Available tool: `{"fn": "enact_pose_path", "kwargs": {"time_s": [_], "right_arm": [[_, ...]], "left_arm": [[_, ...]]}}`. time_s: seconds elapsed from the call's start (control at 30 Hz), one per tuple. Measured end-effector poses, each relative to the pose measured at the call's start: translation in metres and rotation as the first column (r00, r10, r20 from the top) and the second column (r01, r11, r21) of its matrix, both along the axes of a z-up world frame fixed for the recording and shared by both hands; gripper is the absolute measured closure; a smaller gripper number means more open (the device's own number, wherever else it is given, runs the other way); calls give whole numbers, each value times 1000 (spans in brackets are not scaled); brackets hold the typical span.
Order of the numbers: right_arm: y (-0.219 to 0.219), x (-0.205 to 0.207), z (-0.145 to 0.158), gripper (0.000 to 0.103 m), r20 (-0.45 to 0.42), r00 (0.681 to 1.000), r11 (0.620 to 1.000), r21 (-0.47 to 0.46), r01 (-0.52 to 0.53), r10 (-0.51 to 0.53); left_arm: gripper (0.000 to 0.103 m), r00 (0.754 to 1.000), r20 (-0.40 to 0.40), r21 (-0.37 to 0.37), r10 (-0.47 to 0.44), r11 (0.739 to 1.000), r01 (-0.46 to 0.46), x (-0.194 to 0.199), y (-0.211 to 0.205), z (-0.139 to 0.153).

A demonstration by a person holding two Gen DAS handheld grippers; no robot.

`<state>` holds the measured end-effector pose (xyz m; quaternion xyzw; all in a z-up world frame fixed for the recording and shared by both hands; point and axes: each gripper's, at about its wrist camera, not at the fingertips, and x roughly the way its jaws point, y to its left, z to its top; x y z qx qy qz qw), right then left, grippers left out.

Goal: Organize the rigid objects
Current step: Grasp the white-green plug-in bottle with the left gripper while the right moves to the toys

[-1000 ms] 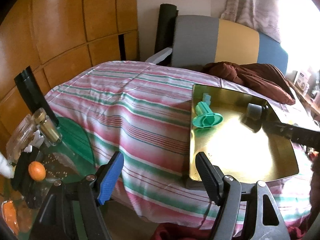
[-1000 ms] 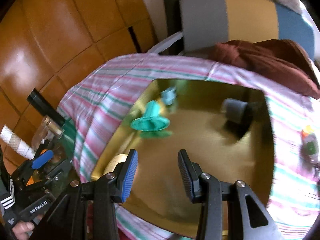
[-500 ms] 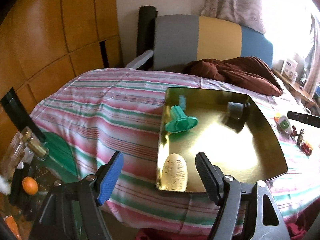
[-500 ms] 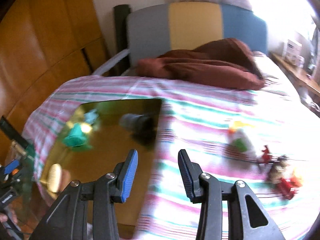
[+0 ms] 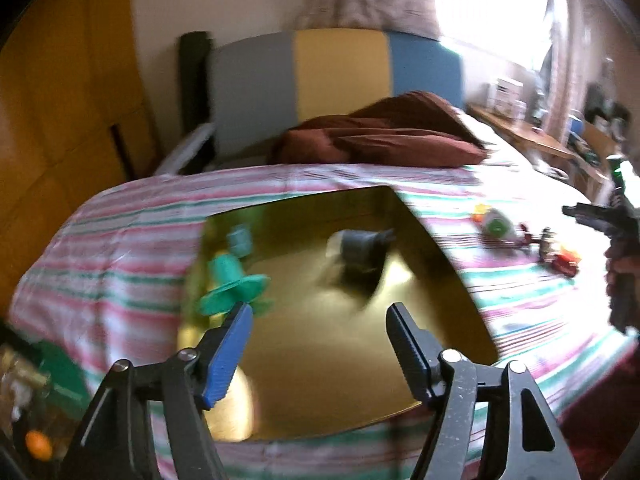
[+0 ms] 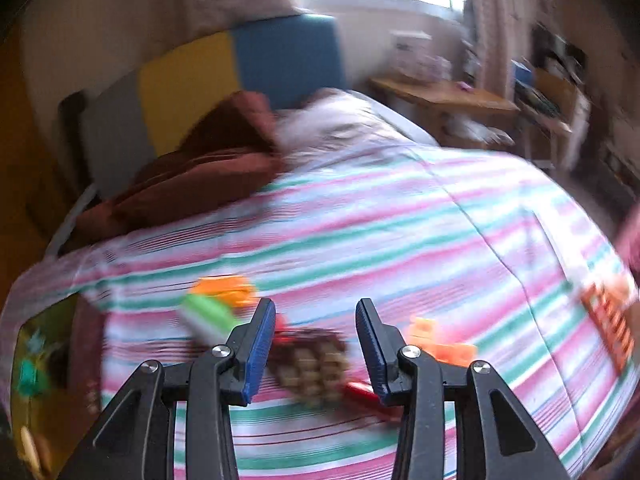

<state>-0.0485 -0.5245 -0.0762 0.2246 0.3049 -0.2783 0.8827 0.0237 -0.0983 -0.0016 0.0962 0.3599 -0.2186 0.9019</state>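
Right gripper [image 6: 316, 340], parted and empty, is swinging off the tray [image 5: 440, 248] to the toys [image 6: 312, 360] on the bedspread: next pick. Left gripper [image 5: 320, 344] is closing, empty, over tray.

no readable text, labels or numbers, frames blurred

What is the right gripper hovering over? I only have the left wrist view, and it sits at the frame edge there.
Observer: The right gripper is empty, and its open jaws frame a brown scaly lump, blurred, lying on the striped cover.
Operator: Anything further right that I can't see?
Observer: Yes, something flat with orange print lies on the cover at the right edge of the right wrist view.
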Motion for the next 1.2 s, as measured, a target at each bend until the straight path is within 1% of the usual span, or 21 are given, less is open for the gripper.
{"fn": "enact_pose_path", "kwargs": {"time_s": [0.03, 0.1, 0.13, 0.27, 0.33, 0.43, 0.57, 0.63, 0.67, 0.77, 0.9, 0.97, 1.0, 1.03, 1.13, 1.17, 1.2], "right_arm": [[-11, -4, -3, 61, 5, 999, 999, 42, 32, -33], [-22, -11, -2, 61, 50, 996, 993, 105, 62, -67], [-25, -14, 0, 61, 73, 994, 990, 117, 73, -82], [-26, -17, 3, 61, 103, 992, 987, 152, 59, -76], [-26, -20, 5, 61, 114, 991, 985, 166, 53, -72], [-30, -24, 4, 61, 131, 988, 978, 201, 51, -79], [-35, -24, 1, 61, 136, 987, 969, 242, 54, -89], [-37, -24, 1, 61, 143, 986, 967, 252, 46, -85], [-37, -23, 1, 61, 146, 986, 966, 254, 42, -81], [-38, -21, 0, 61, 152, 986, 963, 270, 28, -71], [-37, -17, 0, 61, 154, 987, 959, 283, 4, -50], [-35, -16, 0, 61, 160, 986, 958, 285, -9, -39], [-35, -15, 1, 61, 162, 986, 959, 284, -13, -35], [-35, -15, 1, 61, 163, 986, 959, 284, -15, -33], [-36, -15, 2, 61, 167, 985, 960, 281, -15, -34], [-36, -14, 2, 61, 165, 986, 960, 281, -13, -35], [-37, -14, 1, 61, 164, 986, 959, 283, -11, -37]], "left_arm": [[36, 999, -24, -21, -33, 999, 32, 3, -14, 1], [39, 995, -68, -55, -77, 996, 73, 9, -36, 2], [39, 991, -87, -71, -98, 993, 92, 12, -48, 2], [39, 972, -147, -122, -185, 978, 168, 21, -111, 1], [39, 960, -182, -141, -211, 972, 187, 29, -142, -3], [39, 943, -237, -145, -232, 969, 202, 44, -180, -13], [37, 922, -315, -137, -227, 972, 192, 69, -235, -31], [32, 912, -350, -138, -212, 975, 174, 80, -254, -39], [31, 906, -369, -145, -209, 975, 166, 86, -264, -43], [28, 895, -408, -136, -181, 981, 136, 100, -289, -57], [25, 875, -466, -136, -131, 988, 75, 118, -309, -76], [25, 869, -483, -122, -109, 991, 57, 126, -317, -86], [22, 864, -494, -115, -96, 992, 45, 129, -320, -91], [19, 858, -504, -127, -94, 991, 34, 132, -322, -95], [18, 838, -537, -152, -95, 988, 15, 137, -328, -106], [18, 830, -551, -144, -88, 990, 9, 136, -330, -110], [18, 833, -547, -135, -80, 991, 7, 135, -332, -112]]}}
